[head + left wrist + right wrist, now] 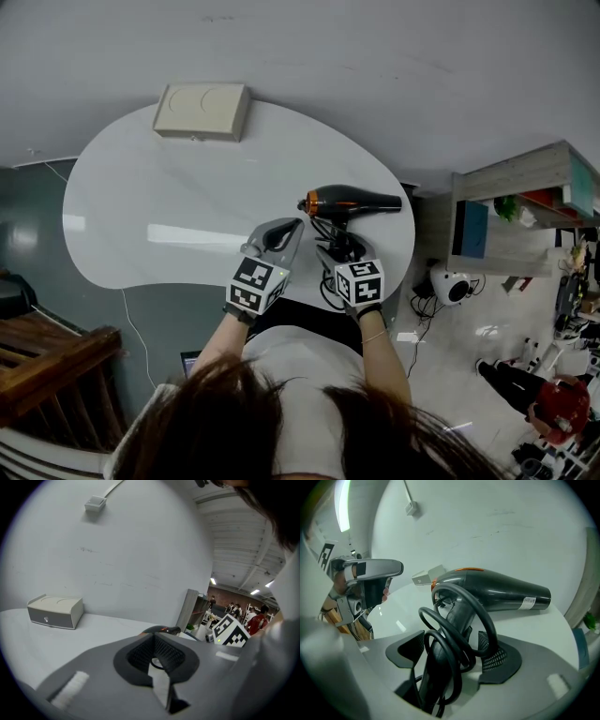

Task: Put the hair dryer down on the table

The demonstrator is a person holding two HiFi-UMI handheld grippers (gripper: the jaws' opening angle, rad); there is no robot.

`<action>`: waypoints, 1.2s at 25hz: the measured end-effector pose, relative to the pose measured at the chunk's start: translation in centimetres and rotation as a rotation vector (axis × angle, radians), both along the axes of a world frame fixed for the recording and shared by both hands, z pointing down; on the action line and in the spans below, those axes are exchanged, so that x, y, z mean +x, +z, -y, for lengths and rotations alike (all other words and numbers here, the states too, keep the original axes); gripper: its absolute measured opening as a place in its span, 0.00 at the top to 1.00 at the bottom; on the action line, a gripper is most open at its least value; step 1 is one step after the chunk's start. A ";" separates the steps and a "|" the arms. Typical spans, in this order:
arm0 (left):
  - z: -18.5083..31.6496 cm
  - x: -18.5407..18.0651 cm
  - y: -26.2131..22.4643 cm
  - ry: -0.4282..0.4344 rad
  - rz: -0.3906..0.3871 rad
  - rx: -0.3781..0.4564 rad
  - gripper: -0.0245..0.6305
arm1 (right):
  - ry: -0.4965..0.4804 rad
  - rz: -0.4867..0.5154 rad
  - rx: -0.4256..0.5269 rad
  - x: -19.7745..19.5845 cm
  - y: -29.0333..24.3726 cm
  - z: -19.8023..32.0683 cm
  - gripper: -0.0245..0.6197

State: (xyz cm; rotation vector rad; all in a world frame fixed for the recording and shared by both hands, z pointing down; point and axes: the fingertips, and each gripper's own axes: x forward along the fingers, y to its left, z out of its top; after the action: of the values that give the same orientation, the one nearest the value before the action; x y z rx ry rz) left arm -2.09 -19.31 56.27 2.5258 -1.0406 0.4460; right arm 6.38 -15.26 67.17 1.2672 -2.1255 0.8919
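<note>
A black hair dryer [352, 202] with an orange rear ring lies on its side on the white table [141, 206], near the right edge. In the right gripper view its barrel [497, 590] points right, and the handle with the coiled black cord [454, 630] runs back toward me. My right gripper [339, 246] is open. The handle and cord loops sit between its jaws [452, 651], and the left pad stands clear of the handle. My left gripper [281, 234] hovers just left of the dryer with its pads together [157, 656] and holds nothing. Beyond it the dryer [161, 630] shows as a dark hump.
A beige box [202, 111] stands at the table's far edge against the wall [55, 611]. A shelf unit [525, 216] is to the right of the table, with a white appliance [453, 286] on the floor below. A wooden bench [47, 366] is at lower left.
</note>
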 end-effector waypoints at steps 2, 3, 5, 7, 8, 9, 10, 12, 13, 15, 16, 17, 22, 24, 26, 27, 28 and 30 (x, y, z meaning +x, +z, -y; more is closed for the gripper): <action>-0.1 -0.1 -0.1 -0.002 -0.001 0.002 0.88 | -0.002 -0.003 0.003 0.1 -0.1 -0.2 0.45; -0.1 -0.1 -0.1 -0.002 -0.002 0.003 0.88 | -0.001 -0.007 0.006 0.2 -0.2 -0.3 0.45; -0.1 -0.1 -0.2 -0.002 -0.005 0.006 0.88 | 0.004 -0.016 0.014 0.5 -0.5 -0.5 0.45; -0.1 -0.1 -0.5 -0.002 -0.006 0.009 0.88 | 0.014 -0.017 0.028 0.9 -1.1 -0.6 0.45; -0.1 -0.1 -0.6 -0.002 -0.006 0.012 0.88 | 0.020 -0.014 0.036 1.0 -1.5 -0.6 0.45; 0.0 -0.1 -0.8 -0.001 -0.006 0.016 0.88 | 0.025 -0.011 0.045 1.2 -1.8 -0.6 0.45; 0.0 -0.1 -0.9 -0.001 -0.007 0.020 0.88 | 0.028 -0.009 0.054 1.3 -2.2 -0.6 0.45; 0.1 -0.1 -1.2 0.000 -0.008 0.027 0.88 | 0.028 -0.007 0.073 1.6 -3.1 -0.7 0.45; 0.2 -0.1 -1.4 -0.001 -0.009 0.032 0.88 | 0.025 -0.008 0.084 1.7 -3.6 -0.7 0.45; 0.3 -0.1 -1.8 -0.004 -0.010 0.043 0.88 | 0.021 -0.013 0.113 1.9 -4.7 -0.7 0.45; 0.4 -0.1 -2.1 -0.007 -0.011 0.048 0.88 | 0.021 -0.015 0.130 2.0 -5.3 -0.6 0.45; 0.5 0.0 -2.3 -0.010 -0.012 0.053 0.88 | 0.022 -0.014 0.145 2.1 -5.9 -0.5 0.45; 0.7 -0.2 -3.9 -0.027 -0.017 0.087 0.88 | 0.031 0.003 0.213 2.6 -9.0 0.1 0.45; 0.7 -0.3 -4.7 -0.038 -0.020 0.104 0.88 | 0.038 0.013 0.245 3.0 -10.3 0.4 0.45; 0.8 -0.4 -5.5 -0.048 -0.023 0.124 0.88 | 0.040 0.021 0.277 3.4 -11.8 0.9 0.45; 0.9 -0.4 -5.9 -0.052 -0.024 0.134 0.88 | 0.039 0.024 0.294 3.5 -12.5 1.1 0.45; 1.0 -0.3 -6.5 -0.055 -0.025 0.147 0.88 | 0.036 0.026 0.311 3.7 -13.2 1.4 0.45; 1.2 -0.1 -7.6 -0.060 -0.031 0.174 0.88 | 0.031 0.033 0.351 3.9 -14.8 1.9 0.45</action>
State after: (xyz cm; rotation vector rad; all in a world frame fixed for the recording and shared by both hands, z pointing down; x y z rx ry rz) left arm -2.22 -20.48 48.66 2.6344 -1.1857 0.3104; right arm 10.33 -17.19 52.36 1.4648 -2.3666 0.5691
